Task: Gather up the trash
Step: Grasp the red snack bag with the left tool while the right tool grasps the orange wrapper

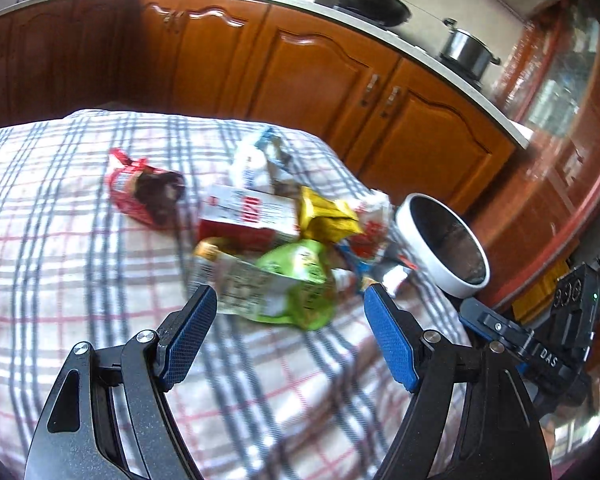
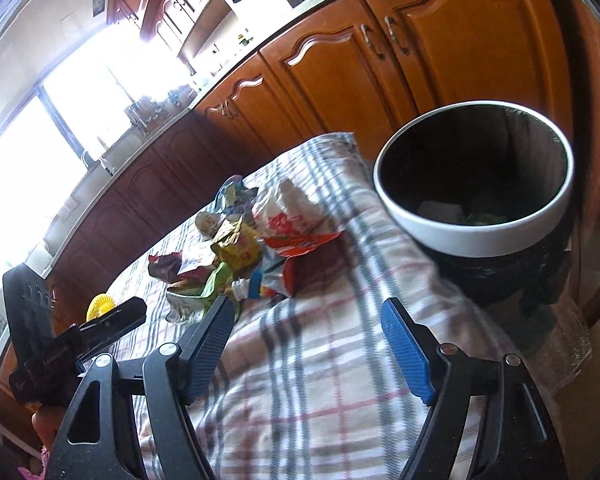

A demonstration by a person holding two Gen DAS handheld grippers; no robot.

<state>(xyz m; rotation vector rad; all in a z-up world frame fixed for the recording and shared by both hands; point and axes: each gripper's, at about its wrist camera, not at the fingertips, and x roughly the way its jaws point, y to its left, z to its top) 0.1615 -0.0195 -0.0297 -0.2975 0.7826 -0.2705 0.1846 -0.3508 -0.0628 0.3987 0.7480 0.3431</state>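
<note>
We see the trash heaped mid-counter on the plaid cloth (image 1: 60,216), w/ the bin at the right edge. Going left to right in the left wrist view: a red wrapper (image 1: 134,184) w/ smth dark brown on it lies apart from the rest. Next, a red-and-white carton (image 1: 248,216), a white-blue wrapper (image 1: 256,160) behind it. In front, a green pouch (image 1: 288,284), nearest our left tongs (image 1: 290,312), which hang above the cloth, jaws wide apart, nothing between the pads. The pouch sits just beyond the tips; can't tell if it touches. Then a yellow packet (image 1: 328,216), a white-red-blue bag (image 1: 368,232), and the white-rimmed bin (image 1: 444,240) beside the counter.

Right wrist view: the other gripper's black body shows at far left, a small yellow round item (image 2: 100,304) behind it. The pile sits mid-frame. Our right tongs (image 2: 308,316) are spread wide over bare cloth, empty. Far right, the bin's rim (image 2: 472,236) is close; some scraps lie at its bottom, too dim to name. Wood cabinets (image 2: 332,76) run behind.
</note>
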